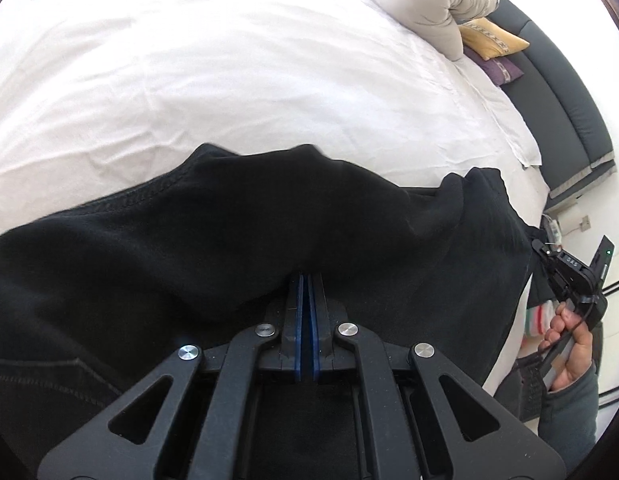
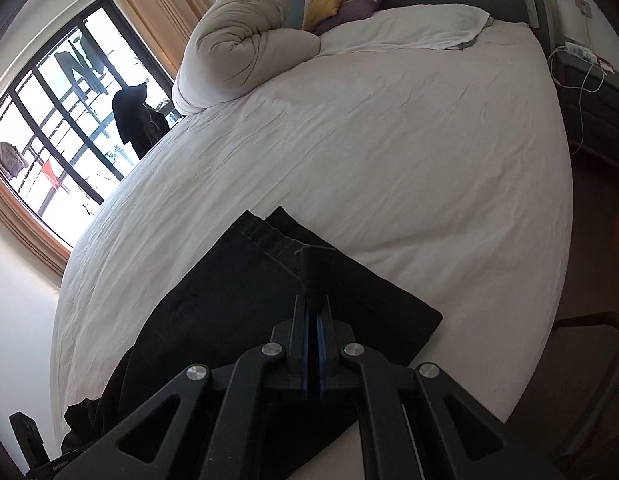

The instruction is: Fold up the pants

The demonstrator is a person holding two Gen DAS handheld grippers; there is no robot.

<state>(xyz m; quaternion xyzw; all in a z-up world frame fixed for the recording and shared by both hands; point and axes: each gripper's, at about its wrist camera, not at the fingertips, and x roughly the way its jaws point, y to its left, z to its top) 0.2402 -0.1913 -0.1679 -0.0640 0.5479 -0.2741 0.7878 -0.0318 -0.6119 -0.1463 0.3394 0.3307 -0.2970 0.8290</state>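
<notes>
Black pants (image 2: 237, 312) rumpled on white bed (image 2: 389, 160), left claw (image 1: 308, 280) and right claw (image 2: 313, 300) each pinching fabric

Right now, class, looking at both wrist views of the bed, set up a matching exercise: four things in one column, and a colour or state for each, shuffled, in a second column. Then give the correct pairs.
Column one:
1. pants
2. bedsheet
3. rolled duvet
4. left tool

Column two:
A. white and wrinkled
B. shut on dark cloth
C. black, lying at the near edge of the bed
D. beige, bundled near the cushions

Pairs: 1-C, 2-A, 3-D, 4-B
</notes>
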